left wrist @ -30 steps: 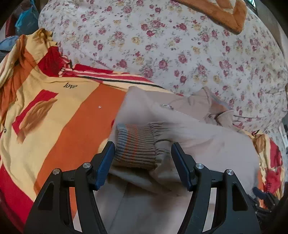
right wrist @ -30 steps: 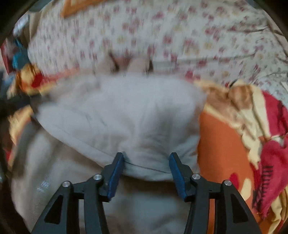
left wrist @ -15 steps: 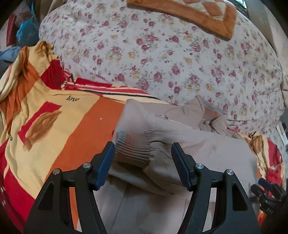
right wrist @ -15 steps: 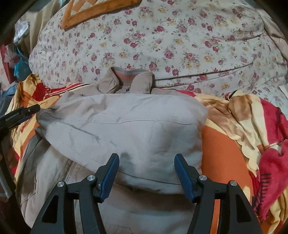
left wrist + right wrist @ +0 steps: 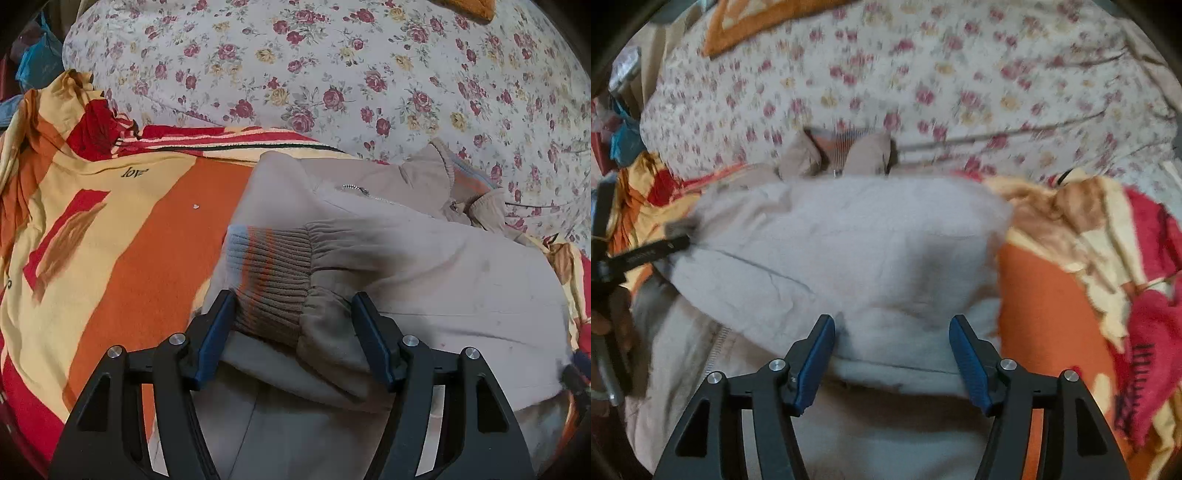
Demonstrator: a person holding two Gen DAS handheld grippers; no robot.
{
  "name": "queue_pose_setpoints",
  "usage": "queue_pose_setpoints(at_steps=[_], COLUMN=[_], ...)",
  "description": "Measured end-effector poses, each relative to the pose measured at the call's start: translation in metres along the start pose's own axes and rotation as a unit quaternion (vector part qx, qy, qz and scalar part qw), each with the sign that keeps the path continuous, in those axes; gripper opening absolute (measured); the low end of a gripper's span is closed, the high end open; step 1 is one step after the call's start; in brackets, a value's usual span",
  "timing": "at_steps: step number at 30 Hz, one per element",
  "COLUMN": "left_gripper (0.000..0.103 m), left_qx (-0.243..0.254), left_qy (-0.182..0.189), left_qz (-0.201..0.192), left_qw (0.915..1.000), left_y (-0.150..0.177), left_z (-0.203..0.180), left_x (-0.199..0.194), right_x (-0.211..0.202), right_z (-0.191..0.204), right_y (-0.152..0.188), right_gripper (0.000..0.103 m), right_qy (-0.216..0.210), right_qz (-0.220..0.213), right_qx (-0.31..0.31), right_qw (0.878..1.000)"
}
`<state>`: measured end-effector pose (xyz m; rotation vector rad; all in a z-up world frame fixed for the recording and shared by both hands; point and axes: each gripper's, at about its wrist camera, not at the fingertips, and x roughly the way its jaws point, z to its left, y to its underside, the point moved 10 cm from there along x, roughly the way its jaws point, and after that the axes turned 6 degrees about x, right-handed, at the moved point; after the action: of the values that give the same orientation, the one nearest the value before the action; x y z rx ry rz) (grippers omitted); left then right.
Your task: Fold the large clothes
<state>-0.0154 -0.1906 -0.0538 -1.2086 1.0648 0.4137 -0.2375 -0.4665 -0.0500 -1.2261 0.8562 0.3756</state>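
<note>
One beige jacket (image 5: 424, 266) is lying mid-frame on the orange blanket (image 5: 122, 258), collar (image 5: 846, 147) pointing up-frame toward the floral quilt (image 5: 351, 74), long axis running top to bottom. The left gripper (image 5: 293, 332) is sitting half open around the ribbed cuff (image 5: 269, 273), touching its left side. The right gripper (image 5: 892, 350), jaws just opening, is straddling the folded edge without pressing it.
</note>
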Motion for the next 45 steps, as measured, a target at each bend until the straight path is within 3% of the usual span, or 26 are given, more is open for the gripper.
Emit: queue_pose_setpoints(at_steps=[2, 4, 7, 12, 16, 25, 29, 37, 45], left_gripper=[0.067, 0.067, 0.067, 0.067, 0.067, 0.067, 0.067, 0.067, 0.067], left_qx=[0.002, 0.008, 0.005, 0.001, 0.016, 0.053, 0.063, 0.053, 0.021], left_qy=[-0.005, -0.012, -0.012, 0.000, -0.010, -0.023, -0.031, -0.023, 0.010], left_qz=[-0.004, -0.008, -0.012, -0.020, -0.036, -0.074, -0.089, -0.075, -0.045], left_qw=[1.0000, 0.9999, 0.9998, 0.9998, 0.9992, 0.9956, 0.9936, 0.9955, 0.9987], left_y=[0.001, 0.001, 0.000, 0.009, 0.017, 0.043, 0.056, 0.085, 0.127], left_z=[-0.001, -0.002, -0.002, 0.001, 0.004, 0.005, 0.007, 0.011, 0.028], left_x=[0.000, -0.001, -0.005, -0.018, -0.038, -0.094, -0.112, -0.120, -0.119], right_x=[-0.005, 0.009, 0.024, -0.015, -0.043, -0.073, -0.079, -0.082, -0.078], right_z=[-0.009, -0.019, -0.025, -0.025, -0.024, -0.019, -0.011, -0.012, -0.026], right_y=[0.004, 0.018, 0.022, 0.015, 0.029, 0.061, 0.074, 0.094, 0.125], right_gripper=[0.062, 0.065, 0.067, 0.067, 0.068, 0.068, 0.076, 0.076, 0.076], right_qy=[0.009, 0.019, -0.001, 0.003, 0.012, -0.011, -0.020, -0.022, -0.014], right_qz=[-0.004, 0.026, 0.041, 0.012, 0.000, -0.009, -0.003, 0.007, 0.033], right_qx=[0.012, 0.025, 0.041, 0.039, 0.030, 0.048, 0.037, 0.042, 0.046], right_qw=[1.000, 0.999, 0.998, 0.999, 0.999, 0.999, 0.999, 0.999, 0.998])
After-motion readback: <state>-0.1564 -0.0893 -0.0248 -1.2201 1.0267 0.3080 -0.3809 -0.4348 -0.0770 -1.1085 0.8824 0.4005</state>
